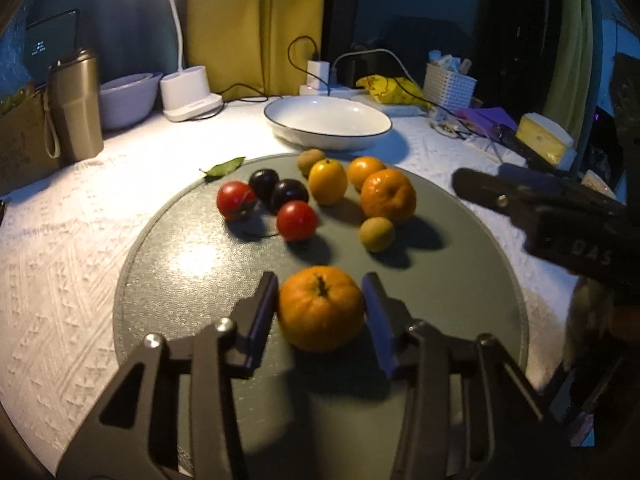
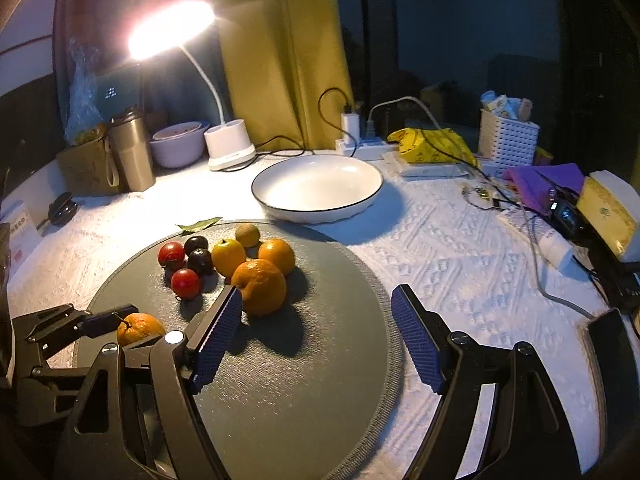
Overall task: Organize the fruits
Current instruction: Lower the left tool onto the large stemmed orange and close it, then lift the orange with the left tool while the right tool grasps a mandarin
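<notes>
Both wrist cameras look down and forward, close over the grey mat (image 1: 168, 280) — sharing its fruit and the white bowl (image 2: 316, 188).

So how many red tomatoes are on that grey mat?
2. One tomato sits at the cluster's left edge beside the dark plums; the other tomato lies just nearer the camera. None seems hidden.

A lit desk lamp (image 2: 170, 30) flares white, leaving the room dim and bluish. Fruit shadows fall toward the camera. The fisheye edges bend and darken, seemingly slightly blurred.
</notes>
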Available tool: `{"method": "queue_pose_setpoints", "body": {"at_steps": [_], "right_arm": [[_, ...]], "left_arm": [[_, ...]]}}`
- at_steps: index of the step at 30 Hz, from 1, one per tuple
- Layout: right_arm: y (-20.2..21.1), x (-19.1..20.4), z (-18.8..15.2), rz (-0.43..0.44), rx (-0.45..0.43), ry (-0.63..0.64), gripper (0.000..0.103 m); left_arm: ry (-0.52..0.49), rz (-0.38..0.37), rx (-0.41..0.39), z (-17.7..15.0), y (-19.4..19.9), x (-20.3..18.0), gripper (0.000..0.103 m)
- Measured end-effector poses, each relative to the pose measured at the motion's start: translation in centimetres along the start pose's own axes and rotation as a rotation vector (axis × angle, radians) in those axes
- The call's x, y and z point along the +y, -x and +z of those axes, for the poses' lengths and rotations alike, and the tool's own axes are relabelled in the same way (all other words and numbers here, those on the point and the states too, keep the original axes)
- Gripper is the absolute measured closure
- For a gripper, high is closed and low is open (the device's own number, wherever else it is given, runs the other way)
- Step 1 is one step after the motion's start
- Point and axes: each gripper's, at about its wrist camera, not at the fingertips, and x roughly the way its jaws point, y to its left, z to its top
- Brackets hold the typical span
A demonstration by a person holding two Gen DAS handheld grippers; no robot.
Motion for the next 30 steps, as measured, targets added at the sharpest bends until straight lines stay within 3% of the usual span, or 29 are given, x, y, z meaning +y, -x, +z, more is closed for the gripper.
{"method": "queue_pose_setpoints", "body": {"at_steps": [7, 18, 22, 25, 26, 30], "right_arm": [[-1.8, 1.5, 0.6, 0.055, 0.051, 0.019, 0.024], [-5.1, 3.4, 1.4, 0.074, 0.136, 0.029, 0.031], [-6.0, 3.9, 1.3, 0.08, 0.164, 0.034, 0.049], [-6.5, 3.9, 1.4, 0.071, 0.174, 0.042, 0.051], [-6.6, 4.0, 1.5, 0.065, 0.172, 0.044, 0.056], [-6.8, 3.9, 1.7, 0.067, 0.175, 0.05, 0.057]], "left_arm": [[0.035, -0.036, -0.023, 0.8, 0.7, 1.4, 0.059], [0.063, -0.022, -0.06, 2.1, 1.3, 3.9, 0.059], [0.065, -0.018, -0.068, 2.4, 1.4, 4.4, 0.059], [0.067, -0.013, -0.073, 2.7, 1.3, 4.7, 0.059], [0.067, -0.012, -0.074, 2.8, 1.3, 4.7, 0.059], [0.061, -0.01, -0.083, 3.3, 1.3, 4.7, 0.059]]}}
